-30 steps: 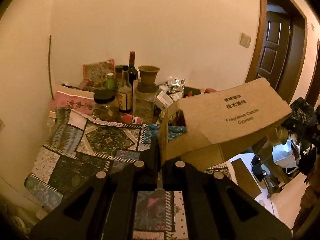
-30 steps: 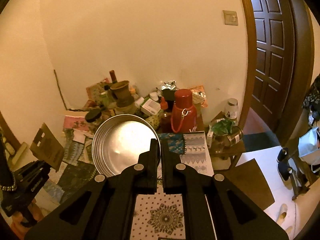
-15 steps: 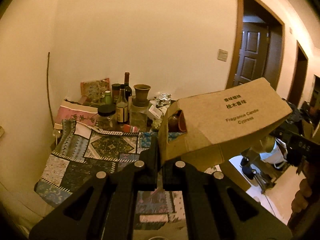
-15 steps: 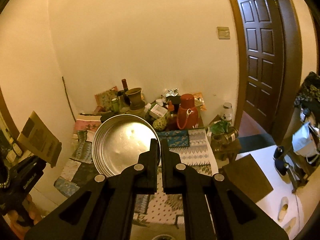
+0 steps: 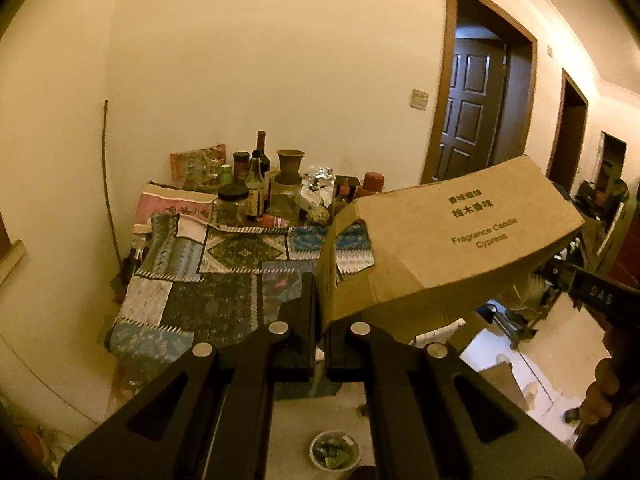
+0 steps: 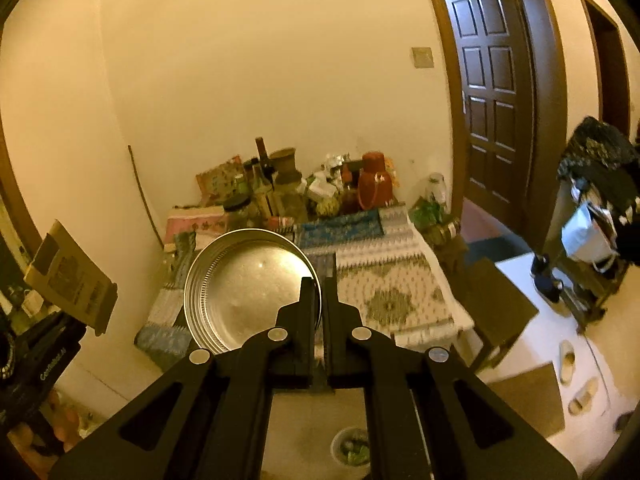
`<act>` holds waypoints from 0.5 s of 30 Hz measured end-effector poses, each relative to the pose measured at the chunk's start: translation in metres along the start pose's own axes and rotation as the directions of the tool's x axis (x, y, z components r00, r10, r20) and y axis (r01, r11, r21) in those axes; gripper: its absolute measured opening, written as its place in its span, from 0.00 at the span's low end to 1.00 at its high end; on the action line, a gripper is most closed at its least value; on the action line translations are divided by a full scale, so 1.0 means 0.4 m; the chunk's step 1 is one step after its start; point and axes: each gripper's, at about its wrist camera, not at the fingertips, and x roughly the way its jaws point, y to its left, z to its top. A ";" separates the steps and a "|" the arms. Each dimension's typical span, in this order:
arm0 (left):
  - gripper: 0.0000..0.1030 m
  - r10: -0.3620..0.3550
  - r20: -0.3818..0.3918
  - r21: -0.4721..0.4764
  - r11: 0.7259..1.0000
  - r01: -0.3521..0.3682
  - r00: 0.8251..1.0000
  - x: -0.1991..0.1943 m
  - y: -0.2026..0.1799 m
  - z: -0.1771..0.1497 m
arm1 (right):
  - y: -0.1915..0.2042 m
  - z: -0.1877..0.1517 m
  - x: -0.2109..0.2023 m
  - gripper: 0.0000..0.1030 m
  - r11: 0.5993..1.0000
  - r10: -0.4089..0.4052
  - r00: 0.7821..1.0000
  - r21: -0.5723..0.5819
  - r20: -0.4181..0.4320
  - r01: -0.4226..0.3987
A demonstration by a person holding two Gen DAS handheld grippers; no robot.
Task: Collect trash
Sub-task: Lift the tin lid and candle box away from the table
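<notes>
A brown cardboard box (image 5: 452, 240) printed "Fragrance Candle Cypress" hangs in the air over the table's near right part. My left gripper (image 5: 320, 280) is shut on its left wall. The same box (image 6: 68, 276) shows at the left edge of the right wrist view. A round shallow metal tin (image 6: 244, 292) is held up on edge, its hollow side facing the camera. My right gripper (image 6: 322, 284) is shut on its right rim. Part of the right gripper's body and a hand (image 5: 604, 384) show at the right edge of the left wrist view.
A low table under a patchwork cloth (image 5: 208, 280) stands against the wall, with bottles and jars (image 5: 256, 188) and a red flask (image 6: 374, 184) crowded at its back. A small cup (image 5: 334, 450) sits on the floor close below. A dark door (image 6: 496, 100), slippers (image 6: 566, 356) and a cluttered rack lie right.
Both grippers have drawn back from the table with the box and the tin still held. The table looks smaller and farther. The floor and the small cup have come into view.
</notes>
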 end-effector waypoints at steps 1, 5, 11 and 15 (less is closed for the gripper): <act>0.01 -0.006 -0.008 0.002 1.000 0.006 1.000 -0.013 0.002 -0.010 | 0.003 -0.009 -0.009 0.03 1.000 -0.006 1.000 0.003 -0.008 0.006; 0.01 -0.016 -0.039 0.007 1.000 0.016 0.999 -0.046 0.007 -0.050 | 0.014 -0.038 -0.034 0.03 1.000 -0.031 0.999 0.001 -0.040 0.031; 0.01 -0.023 -0.119 -0.025 0.999 0.020 0.993 -0.041 0.013 -0.114 | 0.005 -0.098 -0.023 0.03 0.999 -0.050 0.992 -0.011 -0.115 0.049; 0.01 -0.020 -0.195 -0.027 1.000 0.015 0.981 0.009 0.006 -0.172 | -0.026 -0.153 0.020 0.03 0.998 -0.061 0.981 -0.001 -0.184 0.062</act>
